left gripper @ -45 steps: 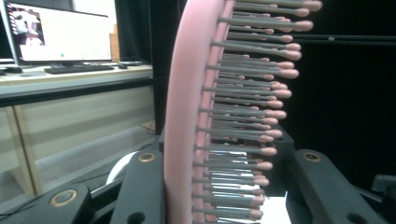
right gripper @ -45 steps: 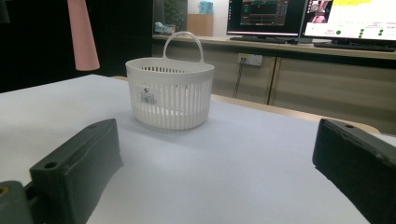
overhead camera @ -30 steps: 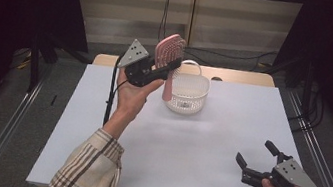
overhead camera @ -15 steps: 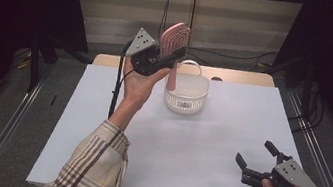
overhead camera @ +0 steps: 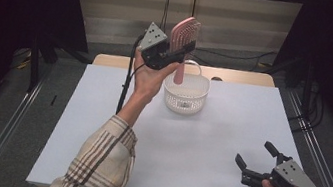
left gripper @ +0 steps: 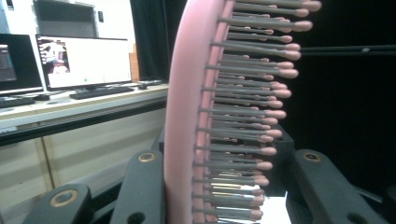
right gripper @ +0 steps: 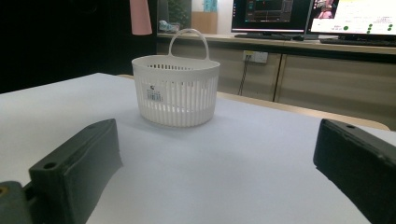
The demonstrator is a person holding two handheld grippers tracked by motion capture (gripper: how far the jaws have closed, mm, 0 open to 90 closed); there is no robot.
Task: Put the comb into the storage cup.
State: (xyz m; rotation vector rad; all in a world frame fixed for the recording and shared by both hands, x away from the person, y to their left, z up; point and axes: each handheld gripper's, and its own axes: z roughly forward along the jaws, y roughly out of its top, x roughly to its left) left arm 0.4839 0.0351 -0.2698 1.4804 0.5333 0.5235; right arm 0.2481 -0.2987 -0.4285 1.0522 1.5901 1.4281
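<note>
Item one: pink hairbrush, clamped by its head in my left gripper, raised above the table; handle hangs down over the near-left rim of the basket. In the left gripper view the brush stands upright between the jaws, bristles facing right.

Item two: white slatted basket, handle upright, at the far middle of the table; barcode label on the wall in the right gripper view.

Item three: my right gripper, jaws wide apart, holding nothing, low at the near right corner, well apart from the basket.
</note>
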